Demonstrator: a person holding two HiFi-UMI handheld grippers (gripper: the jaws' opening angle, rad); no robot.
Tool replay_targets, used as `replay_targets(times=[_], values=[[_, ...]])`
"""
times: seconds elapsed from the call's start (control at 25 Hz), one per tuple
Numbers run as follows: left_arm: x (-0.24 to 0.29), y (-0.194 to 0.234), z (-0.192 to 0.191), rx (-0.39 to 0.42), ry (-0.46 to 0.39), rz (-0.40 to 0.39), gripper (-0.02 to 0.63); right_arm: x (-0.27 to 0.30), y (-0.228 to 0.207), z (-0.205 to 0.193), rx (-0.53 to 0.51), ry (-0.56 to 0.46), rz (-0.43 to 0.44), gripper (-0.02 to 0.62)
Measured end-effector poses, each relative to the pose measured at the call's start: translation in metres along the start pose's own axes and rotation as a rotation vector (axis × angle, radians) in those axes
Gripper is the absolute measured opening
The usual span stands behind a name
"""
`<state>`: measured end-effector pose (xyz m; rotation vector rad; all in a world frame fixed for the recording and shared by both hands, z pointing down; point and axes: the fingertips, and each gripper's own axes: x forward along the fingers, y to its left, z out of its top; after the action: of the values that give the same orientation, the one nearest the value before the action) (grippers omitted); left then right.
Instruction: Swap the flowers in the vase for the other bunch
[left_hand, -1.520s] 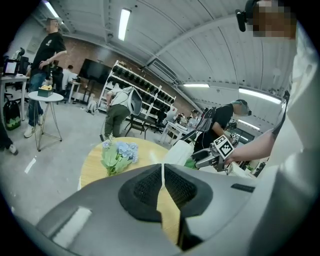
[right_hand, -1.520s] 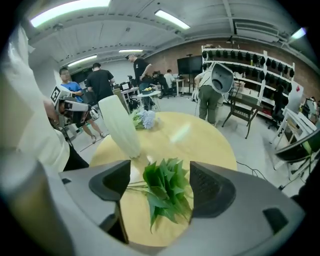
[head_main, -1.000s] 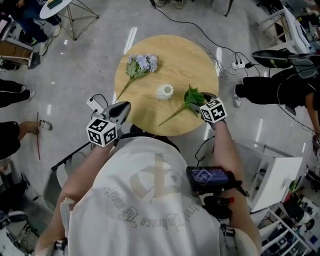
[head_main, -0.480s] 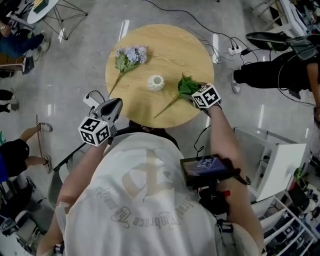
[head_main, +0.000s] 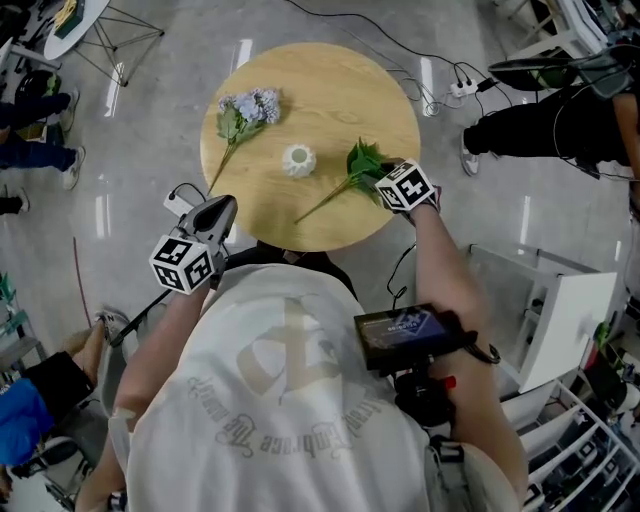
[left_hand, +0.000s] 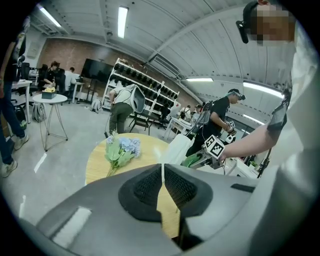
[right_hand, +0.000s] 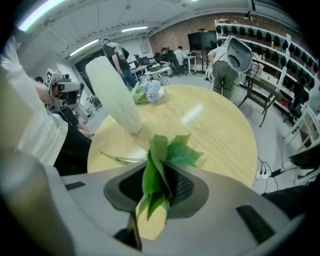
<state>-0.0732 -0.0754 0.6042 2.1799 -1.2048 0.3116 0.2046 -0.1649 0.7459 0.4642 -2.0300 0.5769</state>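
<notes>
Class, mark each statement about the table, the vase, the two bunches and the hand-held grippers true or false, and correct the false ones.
1. The blue bunch lies on the table. True.
2. The vase holds flowers. False: it stands empty.
3. The right hand-held gripper is empty. False: its jaws have just been closing and now clamp the green bunch by its leaves.
4. The left hand-held gripper is shut on nothing. True.

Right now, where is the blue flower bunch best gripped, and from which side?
Grip the blue flower bunch on its thin bare stem, from the person's side of the round table: it lies flat, stem end pointing at that edge, the soft blooms farther away.
</notes>
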Motion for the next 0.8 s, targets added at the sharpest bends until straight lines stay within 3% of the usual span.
replay_targets(times=[0.36, 0.8], values=[[-0.006, 0.009, 0.014, -0.005, -0.048, 0.033, 0.018, -0.019, 0.009, 0.009, -0.130, -0.021, -0.038, 0.052], [-0.003, 0.006, 0.017, 0.047, -0.028, -0.053, 0.018, -0.056, 0.026, 0.029, -0.322, -0.020, -0.187, 0.038]])
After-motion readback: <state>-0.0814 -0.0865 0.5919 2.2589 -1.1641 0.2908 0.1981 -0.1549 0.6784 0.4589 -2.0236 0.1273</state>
